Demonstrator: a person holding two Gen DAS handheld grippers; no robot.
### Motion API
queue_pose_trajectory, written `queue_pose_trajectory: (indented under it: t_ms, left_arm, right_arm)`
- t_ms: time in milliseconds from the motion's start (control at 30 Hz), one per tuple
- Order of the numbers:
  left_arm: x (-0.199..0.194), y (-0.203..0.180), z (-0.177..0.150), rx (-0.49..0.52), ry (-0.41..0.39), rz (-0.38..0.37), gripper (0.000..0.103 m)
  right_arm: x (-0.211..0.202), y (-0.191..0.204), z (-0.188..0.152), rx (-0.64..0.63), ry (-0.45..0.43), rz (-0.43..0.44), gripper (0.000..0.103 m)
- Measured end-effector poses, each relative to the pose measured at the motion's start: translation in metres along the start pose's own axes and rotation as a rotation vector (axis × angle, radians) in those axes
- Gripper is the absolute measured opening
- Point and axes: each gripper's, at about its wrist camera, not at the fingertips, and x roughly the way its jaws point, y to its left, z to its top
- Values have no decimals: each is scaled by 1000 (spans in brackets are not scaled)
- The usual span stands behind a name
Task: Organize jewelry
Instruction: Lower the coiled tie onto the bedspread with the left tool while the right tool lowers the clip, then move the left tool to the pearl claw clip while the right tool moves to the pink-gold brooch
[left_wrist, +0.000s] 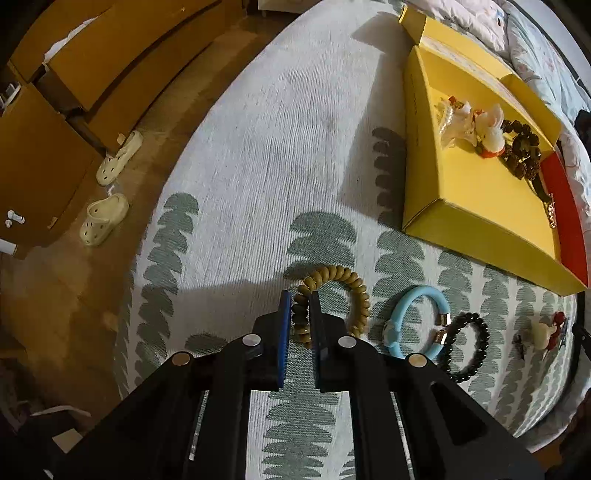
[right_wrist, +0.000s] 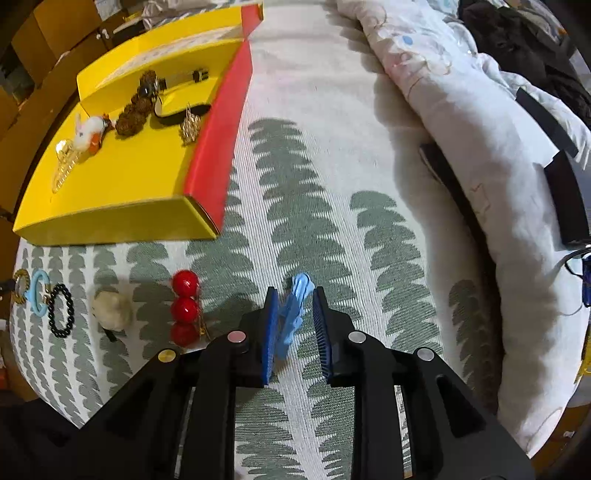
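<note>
My left gripper (left_wrist: 300, 301) is shut on the near-left side of an olive-tan beaded bracelet (left_wrist: 351, 286) that lies on the leaf-patterned bedspread. To its right lie a light blue bangle (left_wrist: 417, 295) and a black bead bracelet (left_wrist: 476, 325). My right gripper (right_wrist: 293, 295) is open, its fingers on either side of a light blue hair clip (right_wrist: 295, 306) on the bedspread; the clip leans on the left finger. A yellow box (right_wrist: 122, 177) with a red edge holds a brown bead string (right_wrist: 135, 109), a rabbit ornament (right_wrist: 86, 133) and other pieces.
A red ball hair clip (right_wrist: 184, 306) and a cream pompom (right_wrist: 112, 306) lie left of my right gripper. A crumpled white quilt (right_wrist: 480, 129) runs along the right. In the left wrist view, two cream slippers (left_wrist: 105, 218) sit on the wooden floor beside cardboard boxes (left_wrist: 44, 147).
</note>
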Motion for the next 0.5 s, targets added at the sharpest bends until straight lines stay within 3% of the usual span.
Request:
queue_pose_trajectory:
  t_ms: [100,267,333,500]
  left_arm:
    - [-7,-4,1,-1,-20,-11,10]
    - [-22,-13,7,-6,-63,-46,19]
    - [-31,-19,9,0,-91,-61,31]
    - [-51,-37,14,42,-172,-81,47]
  right_arm:
    - [-6,4,3,-3,-19,4,24]
    - [-18,16,7,-27,-57,6,25]
    - [-23,20,10,-31,-72,15,25]
    - [-37,31,20,-44,-133,46,25]
